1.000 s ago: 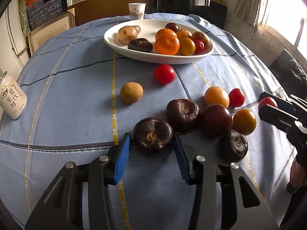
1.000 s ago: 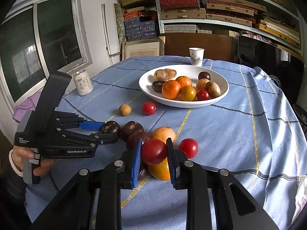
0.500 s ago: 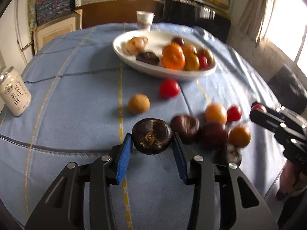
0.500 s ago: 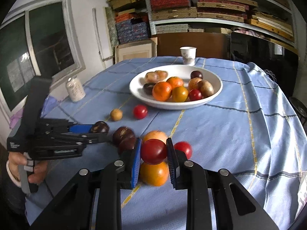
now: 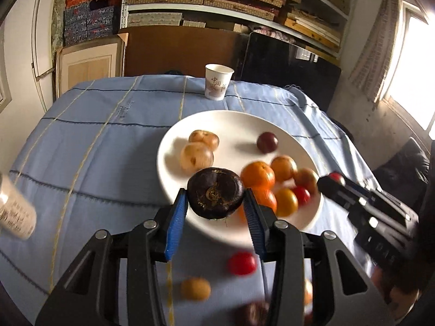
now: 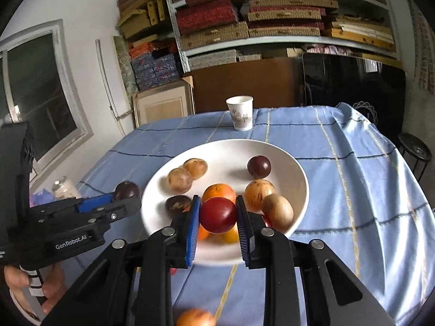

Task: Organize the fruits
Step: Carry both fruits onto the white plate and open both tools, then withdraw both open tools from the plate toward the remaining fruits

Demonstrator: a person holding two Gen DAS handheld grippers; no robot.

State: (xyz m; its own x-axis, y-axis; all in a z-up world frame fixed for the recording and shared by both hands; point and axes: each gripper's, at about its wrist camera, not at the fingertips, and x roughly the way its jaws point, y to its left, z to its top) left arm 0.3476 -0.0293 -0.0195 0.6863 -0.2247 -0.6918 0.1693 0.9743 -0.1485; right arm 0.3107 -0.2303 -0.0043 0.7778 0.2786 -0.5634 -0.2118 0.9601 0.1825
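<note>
Left claw [image 5: 215, 207]: clenched across the sides of a dark, flattened fruit [image 5: 215, 196], held above the near rim of the white bowl [image 5: 174, 146].
Right claw [image 6: 217, 220]: grasping a smooth red fruit [image 6: 218, 215] over the same bowl.
Handling: both likely light; the red skin looks slick and bruisable, best held at its widest part.
In the way: oranges [image 5: 257, 175] crowd the near side; paper cup [image 5: 218, 85] stands well beyond on the tabletop [image 5: 95, 141].

The left gripper [image 5: 215, 212] clamps a dark brown fruit [image 5: 215, 196] over the near rim of the white plate [image 5: 233, 125]; the right gripper [image 5: 333, 179] pinches a red tomato [image 5: 336, 176] above the plate's right side
</note>
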